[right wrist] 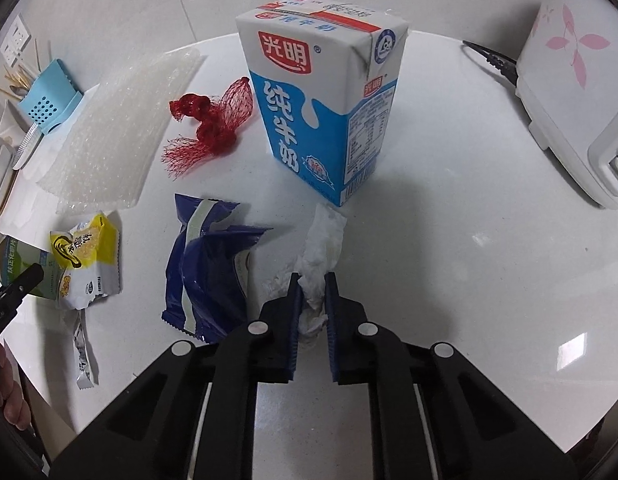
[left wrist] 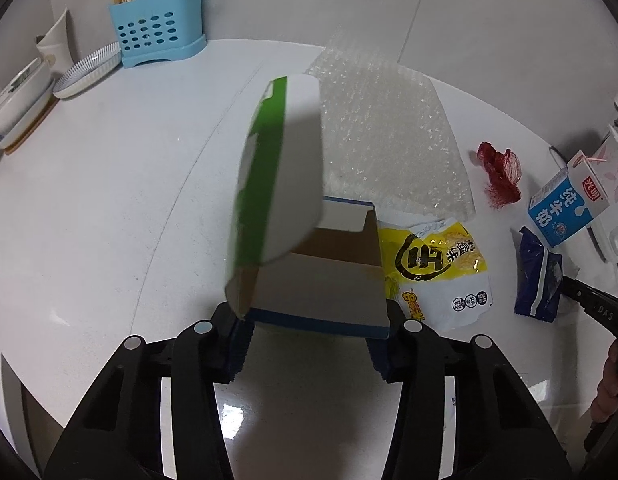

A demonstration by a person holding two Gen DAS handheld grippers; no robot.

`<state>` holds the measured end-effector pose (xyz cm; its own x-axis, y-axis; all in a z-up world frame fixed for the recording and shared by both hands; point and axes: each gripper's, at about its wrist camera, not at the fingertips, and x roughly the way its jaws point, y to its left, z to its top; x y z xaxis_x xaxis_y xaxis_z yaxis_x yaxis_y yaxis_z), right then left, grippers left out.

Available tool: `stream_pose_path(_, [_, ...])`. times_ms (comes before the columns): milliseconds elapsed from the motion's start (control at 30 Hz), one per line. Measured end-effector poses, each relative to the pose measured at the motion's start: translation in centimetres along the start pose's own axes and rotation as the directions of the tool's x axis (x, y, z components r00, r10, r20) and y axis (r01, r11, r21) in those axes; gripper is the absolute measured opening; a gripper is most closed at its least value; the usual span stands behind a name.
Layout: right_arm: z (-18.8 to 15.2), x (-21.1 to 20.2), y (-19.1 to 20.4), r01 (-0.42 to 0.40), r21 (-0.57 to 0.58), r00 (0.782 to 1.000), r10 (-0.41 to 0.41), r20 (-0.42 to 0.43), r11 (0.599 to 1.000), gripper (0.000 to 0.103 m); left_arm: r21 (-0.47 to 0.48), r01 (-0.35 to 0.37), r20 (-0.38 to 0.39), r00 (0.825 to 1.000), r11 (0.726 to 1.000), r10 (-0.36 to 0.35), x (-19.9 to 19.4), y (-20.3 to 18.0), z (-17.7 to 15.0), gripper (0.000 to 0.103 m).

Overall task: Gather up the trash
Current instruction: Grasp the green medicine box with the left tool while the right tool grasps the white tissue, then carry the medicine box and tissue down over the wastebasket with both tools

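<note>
A glossy white table (right wrist: 449, 208) against a pale wall carries scattered trash. The left gripper (left wrist: 309, 332) pinches a cardboard box (left wrist: 309, 280); the right gripper (right wrist: 312, 308) pinches a crumpled tissue (right wrist: 323, 248).

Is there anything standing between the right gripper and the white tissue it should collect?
Nothing visible does. The right gripper is already closed on the crumpled white tissue, its pads pressing on it. The blue wrapper lies beside it on the left, and the milk carton stands beyond, apart from the gripper.
</note>
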<state>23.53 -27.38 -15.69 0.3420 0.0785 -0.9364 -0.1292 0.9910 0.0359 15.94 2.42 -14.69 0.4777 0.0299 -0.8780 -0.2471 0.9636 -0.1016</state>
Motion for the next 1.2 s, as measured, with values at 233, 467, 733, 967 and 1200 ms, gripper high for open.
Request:
stream_pose_path(233, [-0.4, -1.2, -0.5, 0.007, 0.004, 1.000, -0.007, 0.025, 1.000, 0.010, 0.008, 0.018, 0.012, 1.000, 1.000, -0.018, -1.0, -0.2, 0.0, 0.047])
stream_pose_path(467, [-0.9, -2.5, 0.3, 0.019, -0.007, 0.999, -0.019, 0.051, 1.000, 0.010, 0.023, 0.047, 0.023, 0.999, 0.999, -0.047, -2.3, -0.4, -0.3, 0.046])
stream_pose_path(733, [-2.4, -4.3, 0.8, 0.034, -0.013, 0.996, -0.033, 0.082, 0.999, 0.010, 0.056, 0.067, 0.036, 0.997, 0.996, -0.070, -4.0, -0.8, -1.3, 0.046])
stream_pose_path(967, [-4.5, -6.2, 1.8, 0.037, -0.001, 0.993, -0.037, 0.108, 0.999, 0.010, 0.096, 0.088, 0.045, 0.995, 0.991, -0.093, -5.7, -0.9, -2.8, 0.046])
stream_pose_path(1200, [-6.7, -8.2, 3.2, 0.022, 0.008, 0.991, -0.023, 0.134, 1.000, 0.010, 0.151, 0.102, 0.060, 0.992, 0.983, -0.112, -8.0, -1.2, -4.2, 0.046])
